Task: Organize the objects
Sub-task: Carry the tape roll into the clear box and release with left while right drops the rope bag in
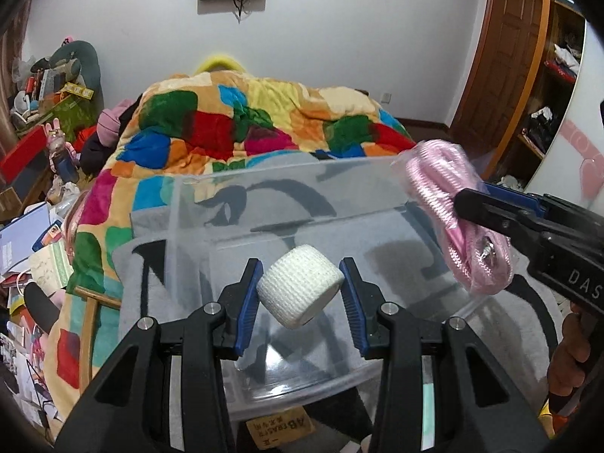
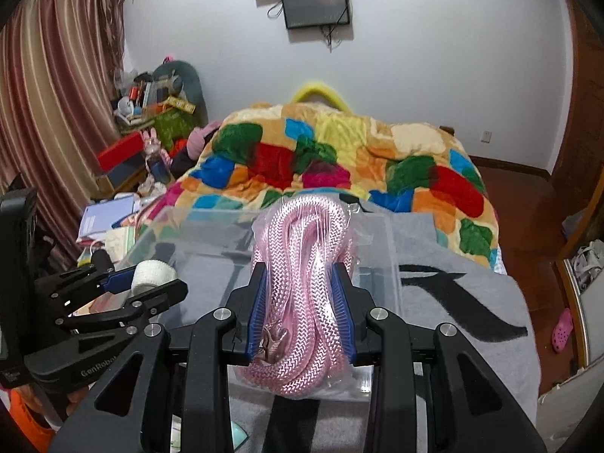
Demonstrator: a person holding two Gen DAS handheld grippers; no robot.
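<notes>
My left gripper (image 1: 301,275) is shut on a white bandage roll (image 1: 301,291) and holds it over a clear plastic bin (image 1: 287,196) that stands on a grey blanket (image 1: 143,287). It also shows at the left of the right wrist view (image 2: 151,283) with the roll (image 2: 153,272). My right gripper (image 2: 300,275) is shut on a bagged coil of pink braided rope (image 2: 302,264) above the bin's right rim (image 2: 390,249). In the left wrist view the right gripper (image 1: 475,204) holds the rope (image 1: 438,204) at the right.
A colourful patchwork quilt (image 1: 241,120) covers the bed behind the bin. A cluttered side table with books and boxes (image 2: 113,219) stands left of the bed. An eraser box (image 1: 279,432) lies under the bin's near edge. A wardrobe (image 1: 547,87) is at right.
</notes>
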